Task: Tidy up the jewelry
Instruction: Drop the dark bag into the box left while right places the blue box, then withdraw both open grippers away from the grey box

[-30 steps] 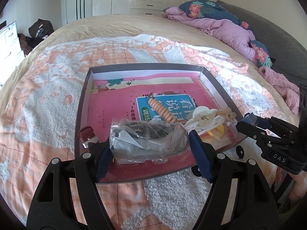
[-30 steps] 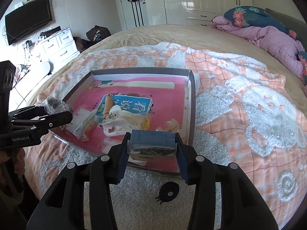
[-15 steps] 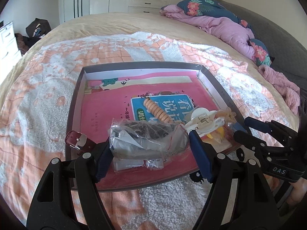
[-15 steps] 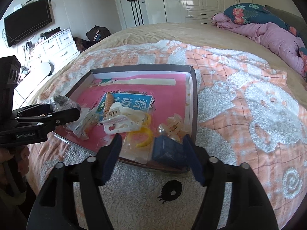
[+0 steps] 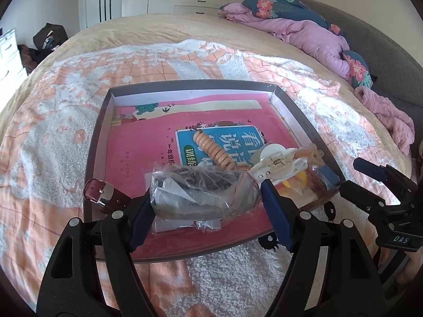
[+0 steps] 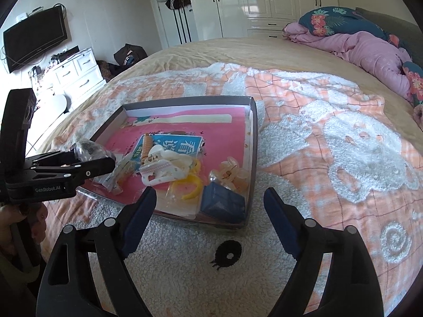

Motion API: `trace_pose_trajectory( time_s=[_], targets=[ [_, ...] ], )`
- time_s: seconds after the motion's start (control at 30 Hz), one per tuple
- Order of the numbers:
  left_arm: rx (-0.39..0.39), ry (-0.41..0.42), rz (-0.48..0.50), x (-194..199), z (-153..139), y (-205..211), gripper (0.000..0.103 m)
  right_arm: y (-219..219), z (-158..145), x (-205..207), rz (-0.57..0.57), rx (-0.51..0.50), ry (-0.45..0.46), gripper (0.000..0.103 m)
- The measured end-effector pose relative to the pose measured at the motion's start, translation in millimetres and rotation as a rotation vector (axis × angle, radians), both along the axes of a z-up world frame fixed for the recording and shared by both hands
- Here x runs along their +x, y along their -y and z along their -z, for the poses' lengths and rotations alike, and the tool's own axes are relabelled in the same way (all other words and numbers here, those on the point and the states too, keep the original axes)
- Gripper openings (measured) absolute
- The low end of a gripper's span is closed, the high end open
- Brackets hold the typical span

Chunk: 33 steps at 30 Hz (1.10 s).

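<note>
Two hand-held grippers work over the bed (image 6: 330,137), where the tray (image 6: 252,121) lies on the blanket. My left hand-held gripper (image 5: 205,200) is clenched on a plastic bag (image 5: 201,192) above the tray's near edge; my right hand-held gripper (image 6: 208,206) gapes, released, before the blue box (image 6: 220,202) in the near right corner. Next, I judge, the bag needs setting down inside.

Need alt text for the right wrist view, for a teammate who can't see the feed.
The right gripper hangs open and empty over the bed blanket, just short of a small blue box lying in the near corner of a shallow tray of hair clips. At left, the left gripper clamps a clear plastic bag.
</note>
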State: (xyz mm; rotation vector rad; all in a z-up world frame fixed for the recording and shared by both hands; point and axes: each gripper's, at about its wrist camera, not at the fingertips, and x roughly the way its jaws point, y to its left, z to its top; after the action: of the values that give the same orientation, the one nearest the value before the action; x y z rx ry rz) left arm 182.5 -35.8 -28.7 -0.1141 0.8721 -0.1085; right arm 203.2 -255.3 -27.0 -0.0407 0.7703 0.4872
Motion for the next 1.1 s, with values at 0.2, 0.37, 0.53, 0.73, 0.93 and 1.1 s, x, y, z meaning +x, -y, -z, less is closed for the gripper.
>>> trace_pose_trajectory(
  time_s=[0.2,0.37,0.53,0.73,0.93,1.1],
  targets=[
    [0.003,0.017,-0.002,-1,-7,-1,0.069,-4,-2,0,-0.006,-0.009,0.011,0.087],
    [-0.001,0.034,-0.008,-4,-17,-3,0.07,-5,-9,-4,-0.005,-0.005,0.027,0.092],
    [-0.003,0.044,-0.01,-8,-25,-4,0.077,-6,-15,-8,-0.003,0.001,0.036,0.094],
    [-0.001,0.057,-0.021,-14,-35,-5,0.092,-6,-25,-14,0.002,0.003,0.055,0.098],
    [0.012,0.07,-0.027,-25,-46,-3,0.094,-7,-36,-22,0.008,0.007,0.078,0.099],
    [0.009,0.084,-0.034,-34,-55,-5,0.094,-6,-47,-29,0.013,0.01,0.103,0.099]
  ],
)
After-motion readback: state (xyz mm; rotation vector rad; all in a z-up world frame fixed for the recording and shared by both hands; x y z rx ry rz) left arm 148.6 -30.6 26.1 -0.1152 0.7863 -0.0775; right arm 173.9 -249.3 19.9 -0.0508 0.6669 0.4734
